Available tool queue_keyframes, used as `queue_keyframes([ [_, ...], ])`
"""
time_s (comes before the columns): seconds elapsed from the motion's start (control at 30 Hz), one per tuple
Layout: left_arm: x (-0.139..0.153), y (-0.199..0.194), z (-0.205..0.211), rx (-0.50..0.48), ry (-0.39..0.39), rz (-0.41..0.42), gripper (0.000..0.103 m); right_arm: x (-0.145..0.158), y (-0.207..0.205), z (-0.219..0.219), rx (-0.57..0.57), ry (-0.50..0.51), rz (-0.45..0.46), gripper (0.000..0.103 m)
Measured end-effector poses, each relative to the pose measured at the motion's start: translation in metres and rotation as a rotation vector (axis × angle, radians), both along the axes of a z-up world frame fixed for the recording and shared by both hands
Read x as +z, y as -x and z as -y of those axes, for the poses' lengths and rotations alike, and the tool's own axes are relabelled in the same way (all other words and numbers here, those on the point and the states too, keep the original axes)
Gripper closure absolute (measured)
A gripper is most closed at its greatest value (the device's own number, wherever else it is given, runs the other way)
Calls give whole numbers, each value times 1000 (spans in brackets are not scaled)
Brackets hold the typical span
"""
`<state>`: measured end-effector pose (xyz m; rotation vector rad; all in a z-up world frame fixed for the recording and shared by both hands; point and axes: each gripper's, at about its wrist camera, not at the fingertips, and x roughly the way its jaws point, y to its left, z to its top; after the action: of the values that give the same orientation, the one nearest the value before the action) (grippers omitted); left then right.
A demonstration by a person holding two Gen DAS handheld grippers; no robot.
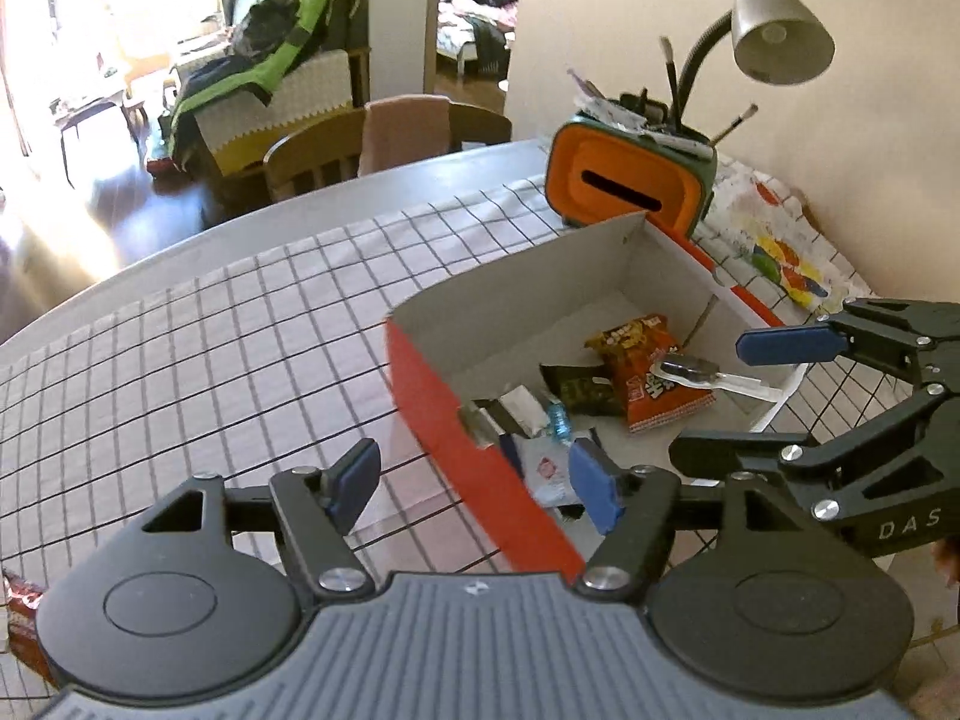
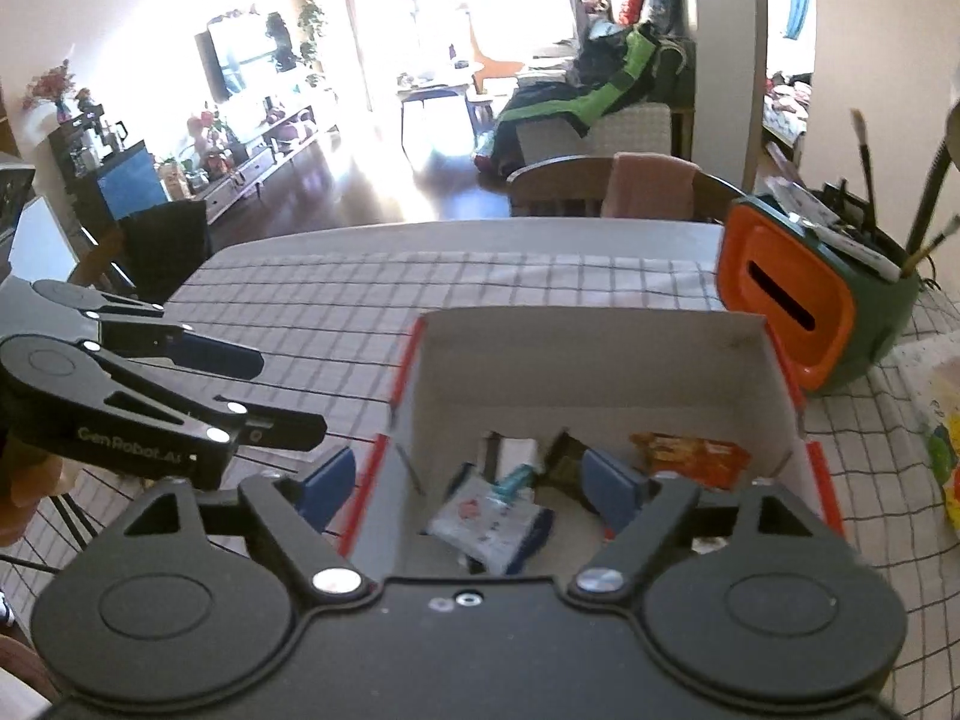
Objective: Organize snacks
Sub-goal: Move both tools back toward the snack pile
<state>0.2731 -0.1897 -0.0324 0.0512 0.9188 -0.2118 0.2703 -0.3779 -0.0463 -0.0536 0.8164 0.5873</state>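
A red cardboard box [image 1: 480, 450] with a grey inside stands on the checked tablecloth; it also shows in the right wrist view [image 2: 600, 360]. Inside lie an orange snack packet [image 1: 651, 378], a dark green packet [image 1: 579, 390], a white and blue packet [image 1: 543, 468] and other small wrappers. My left gripper [image 1: 474, 486] is open and empty, straddling the box's near left wall. My right gripper [image 2: 474, 489] is open and empty above the white and blue packet [image 2: 489, 519]. The right gripper also shows in the left wrist view [image 1: 738, 396].
An orange and green holder [image 1: 630, 186] with brushes stands behind the box, a desk lamp [image 1: 774, 30] over it. A colourful bag [image 1: 780, 252] lies at the right. A red packet [image 1: 24, 624] lies at the table's left edge. A wooden chair [image 2: 600, 186] stands beyond the table.
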Motion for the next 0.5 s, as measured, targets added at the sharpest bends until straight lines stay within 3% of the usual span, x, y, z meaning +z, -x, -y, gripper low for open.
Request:
queue_keyframes([
  [0.07, 2, 7, -12, 9, 11, 3, 28, 2, 5, -9, 11, -11, 1, 17],
  [0.2, 2, 24, -37, 38, 18, 11, 25, 3, 15, -31, 31, -24, 5, 6],
  [0.5, 5, 71, -99, 80, 7, 82, 17, 2, 33, -87, 104, -40, 5, 1],
])
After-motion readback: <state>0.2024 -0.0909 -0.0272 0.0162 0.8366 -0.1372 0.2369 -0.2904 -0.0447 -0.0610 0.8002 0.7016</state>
